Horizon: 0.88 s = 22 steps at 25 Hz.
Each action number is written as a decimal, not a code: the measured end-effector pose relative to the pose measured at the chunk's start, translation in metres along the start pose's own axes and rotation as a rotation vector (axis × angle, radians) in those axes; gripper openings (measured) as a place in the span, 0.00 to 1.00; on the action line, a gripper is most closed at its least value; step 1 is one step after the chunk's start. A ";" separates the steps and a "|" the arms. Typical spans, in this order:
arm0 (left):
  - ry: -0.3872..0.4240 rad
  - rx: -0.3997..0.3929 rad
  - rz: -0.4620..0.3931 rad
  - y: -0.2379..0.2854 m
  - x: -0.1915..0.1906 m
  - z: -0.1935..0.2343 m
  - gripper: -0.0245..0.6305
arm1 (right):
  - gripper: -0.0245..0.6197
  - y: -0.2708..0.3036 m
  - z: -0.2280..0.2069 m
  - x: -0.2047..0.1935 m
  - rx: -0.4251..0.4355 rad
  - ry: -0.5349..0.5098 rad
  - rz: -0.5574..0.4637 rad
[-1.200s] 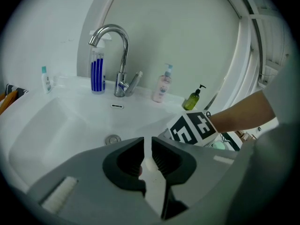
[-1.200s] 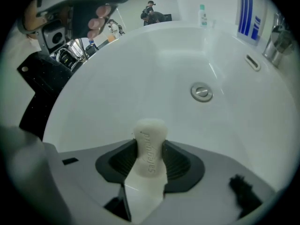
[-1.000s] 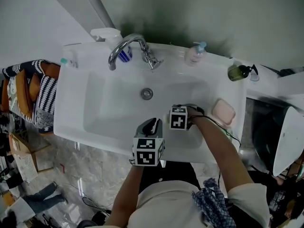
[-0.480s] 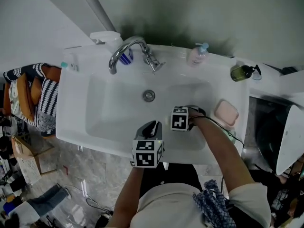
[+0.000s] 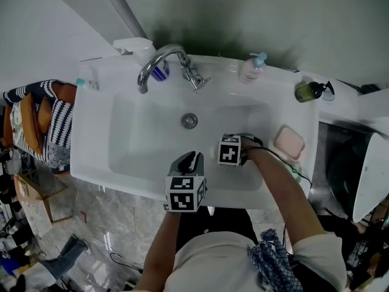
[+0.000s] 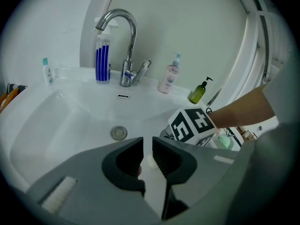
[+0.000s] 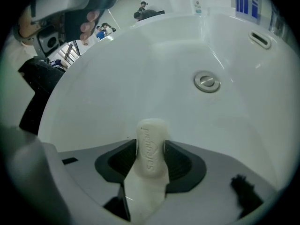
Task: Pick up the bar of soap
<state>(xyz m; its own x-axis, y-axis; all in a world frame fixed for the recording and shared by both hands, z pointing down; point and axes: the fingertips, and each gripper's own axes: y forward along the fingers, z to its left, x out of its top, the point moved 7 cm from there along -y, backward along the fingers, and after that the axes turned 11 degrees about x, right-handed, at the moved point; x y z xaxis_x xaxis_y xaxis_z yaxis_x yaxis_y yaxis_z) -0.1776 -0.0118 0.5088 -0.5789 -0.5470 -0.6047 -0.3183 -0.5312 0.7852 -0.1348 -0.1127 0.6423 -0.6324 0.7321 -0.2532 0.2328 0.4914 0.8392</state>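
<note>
The white bar of soap point(image 7: 151, 153) stands on edge between the jaws of my right gripper point(image 7: 151, 146), which is shut on it, both pads pressing its flat faces. The bar hangs above the basin of the white sink point(image 7: 140, 69). In the head view the right gripper point(image 5: 226, 157) is over the basin's right part, and its marker cube hides the soap. My left gripper point(image 5: 188, 158) hovers at the sink's front rim. Its jaws point(image 6: 147, 146) stand a narrow gap apart with nothing gripped.
The drain point(image 5: 189, 120) lies mid-basin, with the chrome faucet point(image 5: 159, 62) behind it. A pink soap dish point(image 5: 288, 143) sits on the right ledge. A pink pump bottle point(image 5: 250, 70), a green bottle point(image 5: 307, 92) and a blue-striped bottle point(image 6: 102, 55) line the back rim.
The left gripper has drifted a little to the left. The right gripper stays in place with the soap still in its jaws.
</note>
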 end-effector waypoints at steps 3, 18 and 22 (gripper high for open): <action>0.014 -0.013 -0.003 0.001 0.002 -0.002 0.15 | 0.33 -0.005 0.002 -0.001 0.008 0.005 -0.013; 0.046 -0.045 -0.046 0.000 0.013 -0.022 0.15 | 0.34 -0.086 0.026 -0.009 -0.186 0.068 -0.178; 0.050 -0.057 -0.080 -0.003 0.022 -0.029 0.15 | 0.34 -0.116 0.042 -0.016 -0.275 0.103 -0.263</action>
<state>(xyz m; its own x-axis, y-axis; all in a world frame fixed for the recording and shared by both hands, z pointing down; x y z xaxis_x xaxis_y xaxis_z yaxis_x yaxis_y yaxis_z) -0.1677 -0.0406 0.4893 -0.5150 -0.5322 -0.6720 -0.3178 -0.6096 0.7262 -0.1209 -0.1619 0.5285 -0.7179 0.5400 -0.4394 -0.1450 0.5014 0.8530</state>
